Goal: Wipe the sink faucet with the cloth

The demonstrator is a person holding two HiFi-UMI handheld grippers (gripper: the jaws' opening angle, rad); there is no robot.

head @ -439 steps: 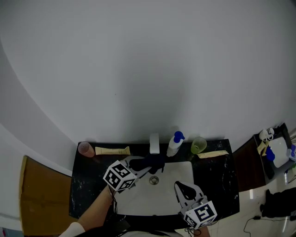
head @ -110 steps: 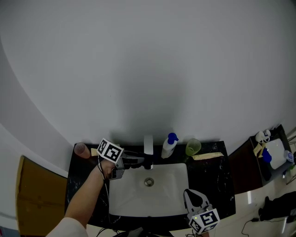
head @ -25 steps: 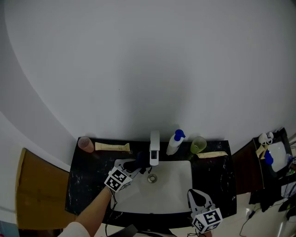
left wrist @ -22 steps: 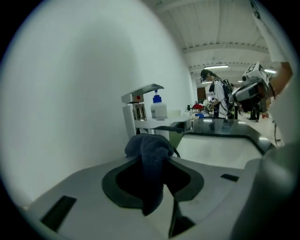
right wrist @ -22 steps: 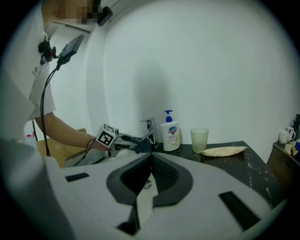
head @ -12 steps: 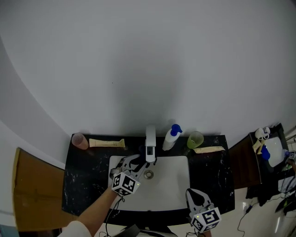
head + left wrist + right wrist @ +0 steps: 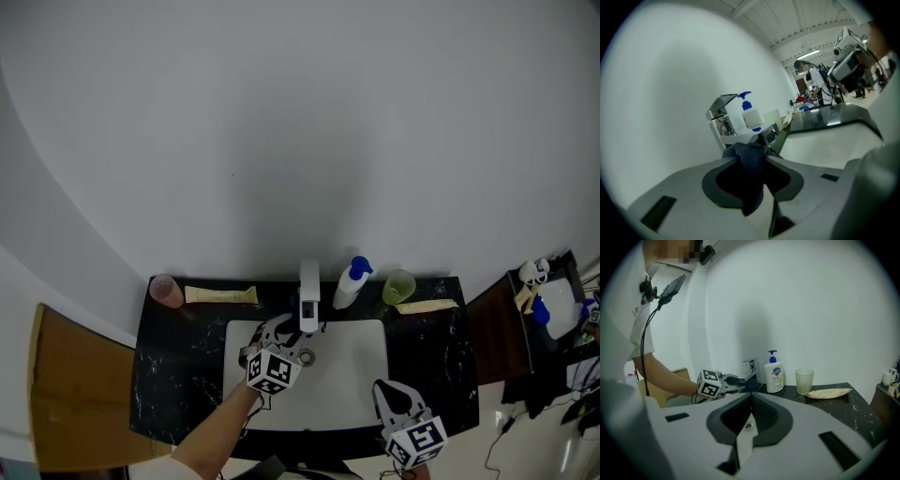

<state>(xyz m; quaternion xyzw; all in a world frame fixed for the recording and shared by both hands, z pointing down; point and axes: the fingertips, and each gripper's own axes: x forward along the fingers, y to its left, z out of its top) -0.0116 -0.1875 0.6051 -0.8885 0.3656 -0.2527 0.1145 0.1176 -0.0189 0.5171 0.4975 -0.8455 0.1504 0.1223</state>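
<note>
The chrome faucet (image 7: 309, 286) stands at the back of the white sink (image 7: 352, 380). My left gripper (image 7: 292, 334) reaches in from the front left and is shut on a dark blue cloth (image 7: 309, 329), which sits right under the spout. In the left gripper view the cloth (image 7: 751, 168) is bunched between the jaws of the left gripper (image 7: 754, 147), with the faucet (image 7: 722, 117) just beyond it. Whether the cloth touches the metal I cannot tell. My right gripper (image 7: 382, 387) hangs over the sink's front right corner, shut and holding nothing; the right gripper view shows this right gripper (image 7: 751, 393) facing the faucet (image 7: 752, 366).
On the black counter (image 7: 183, 361) stand a pink cup (image 7: 167, 289), a flat packet (image 7: 220, 294), a soap pump bottle (image 7: 351, 281), a green cup (image 7: 398, 286) and another packet (image 7: 429, 306). A wooden board (image 7: 66, 394) leans at the left. A side shelf (image 7: 553, 309) holds small items.
My left gripper has slid right from the faucet's left side to beneath the spout and rolled, cloth still in it. The right gripper has stayed put.
</note>
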